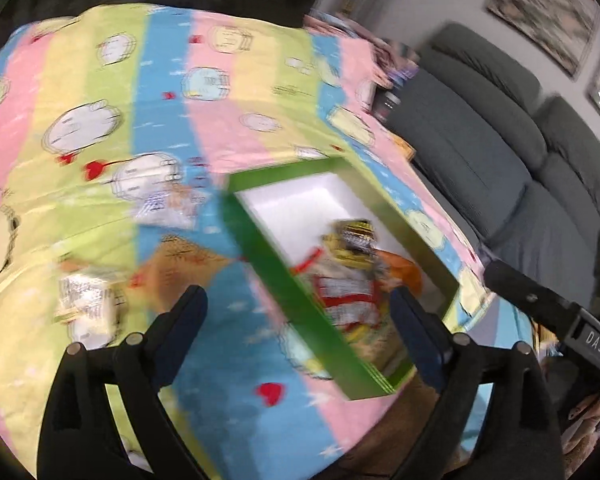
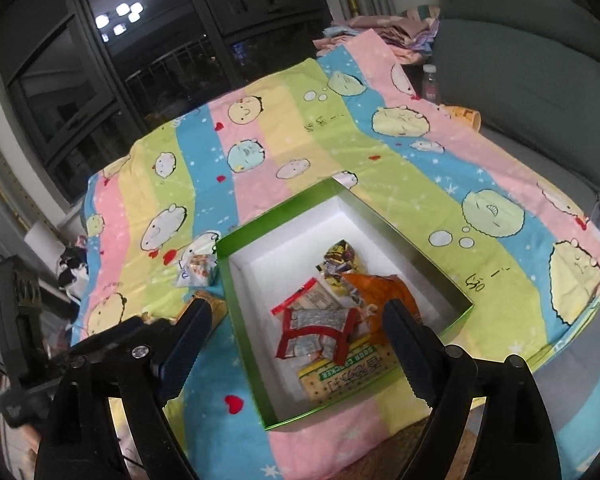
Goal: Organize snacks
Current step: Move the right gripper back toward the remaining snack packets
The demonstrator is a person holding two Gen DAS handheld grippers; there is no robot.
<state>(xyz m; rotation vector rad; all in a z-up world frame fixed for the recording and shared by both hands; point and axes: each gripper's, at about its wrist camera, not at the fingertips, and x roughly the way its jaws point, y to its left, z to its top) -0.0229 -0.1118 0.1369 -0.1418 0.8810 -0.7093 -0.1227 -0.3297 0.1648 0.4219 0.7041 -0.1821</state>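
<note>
Holding snacks: green white-lined box

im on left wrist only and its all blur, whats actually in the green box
Observer: In the right wrist view the green box holds a red-edged packet in the middle.
Operator: anything under it
Observer: A green-and-yellow soda cracker pack lies at the near end, partly beneath it.
Operator: what else
Observer: An orange bag and a yellow wrapper sit toward the far side.
Operator: any snacks still outside
Observer: One small white packet lies on the blanket, just left of the box's far corner.
</note>
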